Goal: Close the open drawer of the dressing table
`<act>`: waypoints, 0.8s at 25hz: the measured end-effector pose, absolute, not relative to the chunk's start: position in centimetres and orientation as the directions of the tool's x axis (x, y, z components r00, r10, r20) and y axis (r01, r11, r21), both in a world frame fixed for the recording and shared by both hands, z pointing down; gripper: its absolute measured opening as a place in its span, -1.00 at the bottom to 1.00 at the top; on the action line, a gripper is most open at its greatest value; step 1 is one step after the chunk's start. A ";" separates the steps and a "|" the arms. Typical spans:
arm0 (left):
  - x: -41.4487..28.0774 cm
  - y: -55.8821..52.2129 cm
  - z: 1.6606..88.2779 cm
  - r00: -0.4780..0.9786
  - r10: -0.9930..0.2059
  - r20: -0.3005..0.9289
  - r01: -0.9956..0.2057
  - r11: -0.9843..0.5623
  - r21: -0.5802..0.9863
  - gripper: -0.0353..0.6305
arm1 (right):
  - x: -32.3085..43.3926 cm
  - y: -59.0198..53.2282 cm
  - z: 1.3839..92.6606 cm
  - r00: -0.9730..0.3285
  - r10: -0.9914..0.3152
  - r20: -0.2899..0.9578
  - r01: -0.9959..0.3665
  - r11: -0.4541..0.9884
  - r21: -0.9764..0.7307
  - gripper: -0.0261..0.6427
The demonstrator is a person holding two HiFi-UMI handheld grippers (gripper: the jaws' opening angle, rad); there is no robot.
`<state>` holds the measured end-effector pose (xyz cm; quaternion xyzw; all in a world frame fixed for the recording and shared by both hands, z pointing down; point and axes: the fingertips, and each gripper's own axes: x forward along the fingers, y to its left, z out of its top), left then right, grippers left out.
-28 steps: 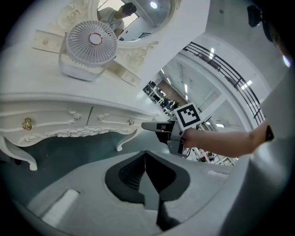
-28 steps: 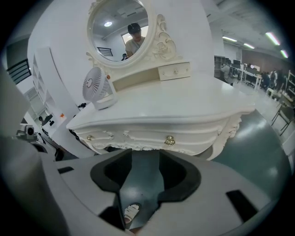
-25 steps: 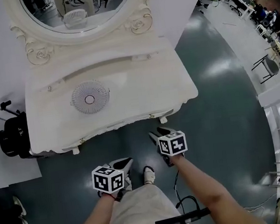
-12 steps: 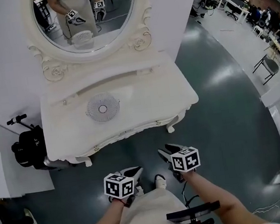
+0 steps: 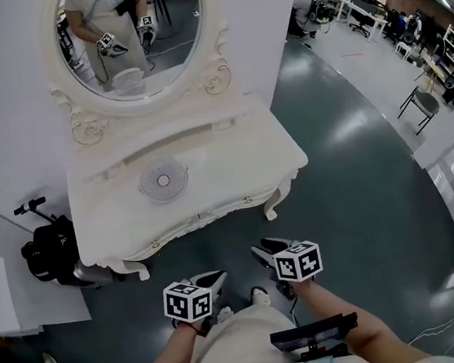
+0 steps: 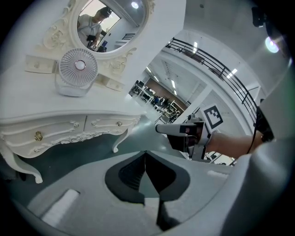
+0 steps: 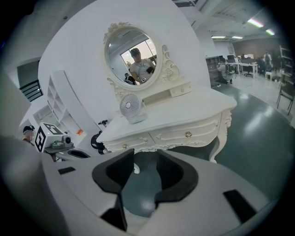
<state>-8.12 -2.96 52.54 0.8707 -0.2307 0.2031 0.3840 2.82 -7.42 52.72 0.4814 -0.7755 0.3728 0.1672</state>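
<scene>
The dressing table point(image 5: 232, 155) is seen at about eleven o'clock from both grippers, well apart from them, with its drawer fronts point(image 7: 184, 134) set flush under the surface. A fan point(image 5: 162, 179) is stood on it below the mirror point(image 5: 131, 32). The left gripper's point(image 5: 210, 279) fingers point(image 6: 131, 173) are pressed together on nothing. The right gripper's point(image 5: 264, 252) fingers point(image 7: 171, 174) are spread, having just been drawn closer, and nothing is held between them.

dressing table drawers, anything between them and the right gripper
Nothing visible: only bare floor lies between the right gripper, whose empty jaws have just been closing, and the drawer fronts, which look shut.
</scene>
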 end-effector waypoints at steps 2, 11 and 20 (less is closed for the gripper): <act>-8.3 -2.5 52.1 0.816 -0.248 0.523 -0.552 -0.603 0.576 -0.86 | 2.6 -6.7 52.1 -0.481 -0.632 0.608 -0.869 0.250 -0.428 -0.48; -8.9 -1.0 50.1 0.830 -0.270 0.488 -0.541 -0.603 0.586 -0.86 | 1.1 -3.1 50.4 -0.510 -0.641 0.573 -0.847 0.257 -0.466 -0.72; -9.0 -1.0 48.8 0.832 -0.300 0.467 -0.544 -0.610 0.576 -0.86 | 0.0 -1.4 48.1 -0.560 -0.653 0.509 -0.805 0.283 -0.521 -0.86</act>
